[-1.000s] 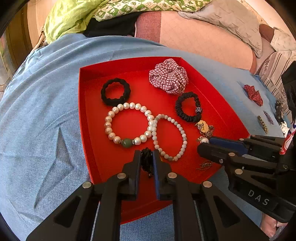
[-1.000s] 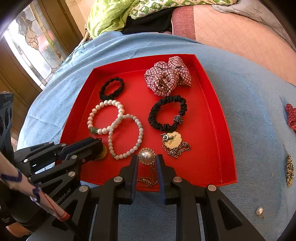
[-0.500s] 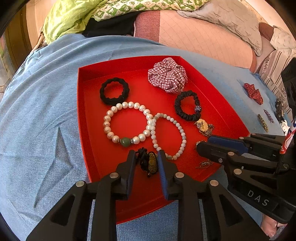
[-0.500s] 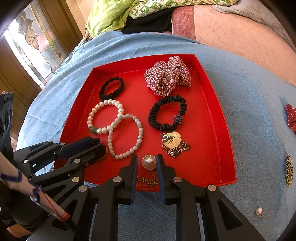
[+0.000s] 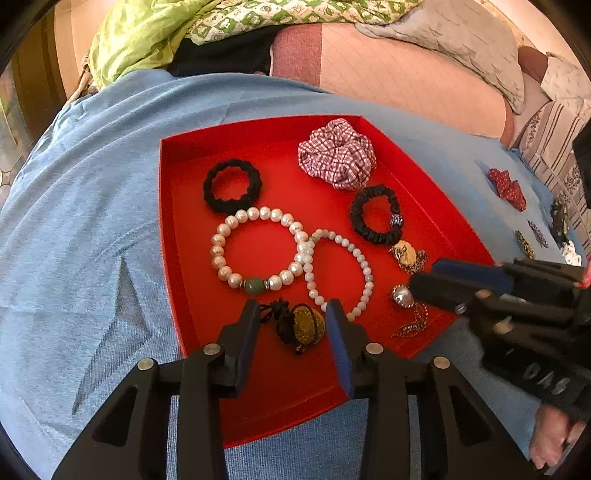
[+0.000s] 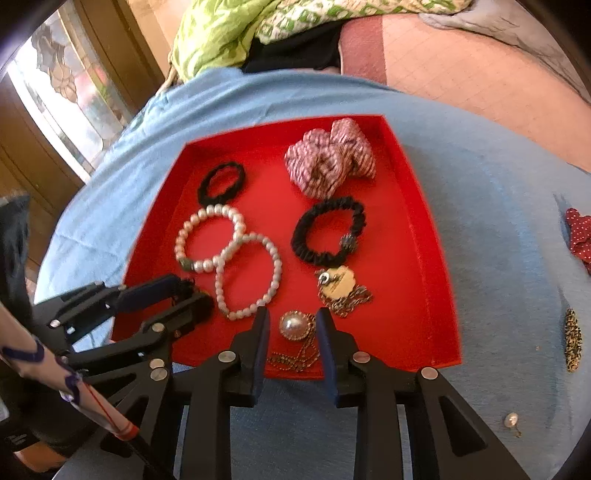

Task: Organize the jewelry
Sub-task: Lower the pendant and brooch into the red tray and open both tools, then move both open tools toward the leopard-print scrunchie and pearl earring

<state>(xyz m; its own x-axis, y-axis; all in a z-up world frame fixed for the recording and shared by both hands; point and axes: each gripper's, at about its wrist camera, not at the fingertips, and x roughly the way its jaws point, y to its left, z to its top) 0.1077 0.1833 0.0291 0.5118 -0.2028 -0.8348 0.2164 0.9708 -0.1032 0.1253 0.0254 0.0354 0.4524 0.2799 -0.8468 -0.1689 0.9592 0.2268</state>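
Observation:
A red tray [image 5: 173,236] [image 6: 436,280] lies on a blue cloth. It holds two pearl bracelets [image 5: 255,251] [image 6: 210,236], two black scrunchies [image 5: 232,186] [image 6: 328,232] and a plaid scrunchie [image 5: 336,153] [image 6: 328,162]. My left gripper [image 5: 291,317] is opening; a gold ball pendant on a black cord [image 5: 303,325] lies on the tray floor between its jaws, and the pads stand clear of it. My right gripper [image 6: 291,325] is opening too; a pearl brooch with a chain [image 6: 293,325] [image 5: 402,295] rests on the tray between its pads, untouched. A gold tag with chain [image 6: 338,282] lies beside it.
On the cloth right of the tray lie a red dotted bow [image 6: 580,236] [image 5: 506,188], a leopard-print clip [image 6: 572,339] and a small pearl earring [image 6: 511,419]. Pillows and a green blanket [image 5: 147,33] sit behind. A window [image 6: 62,88] stands at the left.
Both grippers have opened. The left one let go of the gold ball pendant, which now lies on the tray. The right one let go of the pearl brooch.

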